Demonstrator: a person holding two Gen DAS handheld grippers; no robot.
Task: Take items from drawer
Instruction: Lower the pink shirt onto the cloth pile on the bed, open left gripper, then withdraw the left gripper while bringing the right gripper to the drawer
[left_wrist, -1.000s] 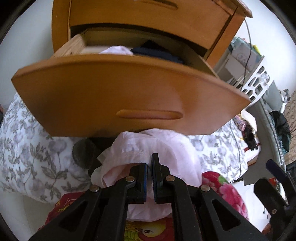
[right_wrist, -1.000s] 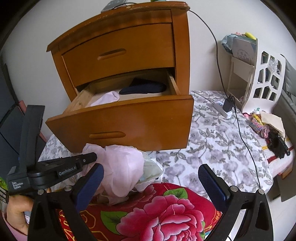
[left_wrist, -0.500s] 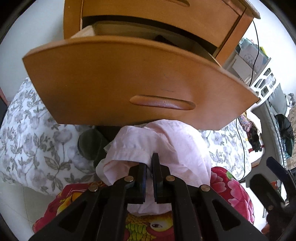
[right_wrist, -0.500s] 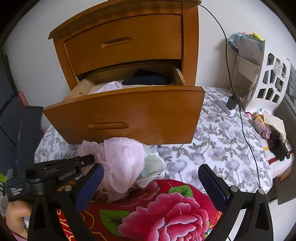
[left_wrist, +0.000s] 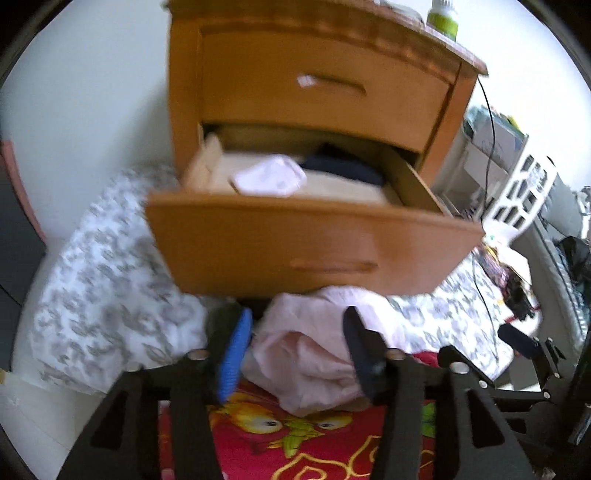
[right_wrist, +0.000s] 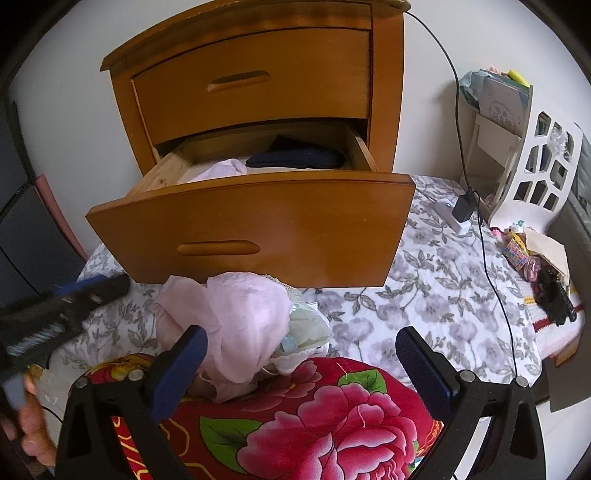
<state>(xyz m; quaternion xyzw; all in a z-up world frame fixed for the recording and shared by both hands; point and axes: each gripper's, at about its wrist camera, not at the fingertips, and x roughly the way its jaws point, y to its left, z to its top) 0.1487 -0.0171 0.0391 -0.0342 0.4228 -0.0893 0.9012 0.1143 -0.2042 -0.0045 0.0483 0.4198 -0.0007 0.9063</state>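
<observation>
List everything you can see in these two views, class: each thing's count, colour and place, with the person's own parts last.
nightstand: one, orange-brown wood, against the wall
lower drawer: one, pulled open
pale pink garment: one, in the drawer, left
dark navy garment: one, in the drawer, behind it
pink cloth pile: one, below the drawer front
floral sheet: grey-white, underneath
red flowered blanket: one, nearest
left hand-held gripper: black, blue pads, jaws opening, clear of the pile
right hand-held gripper: open, empty

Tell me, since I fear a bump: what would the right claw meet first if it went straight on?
Probably the crumpled pale pink cloth lying just ahead of the open right claw, below the open wooden drawer's front panel; depth is unclear.
</observation>
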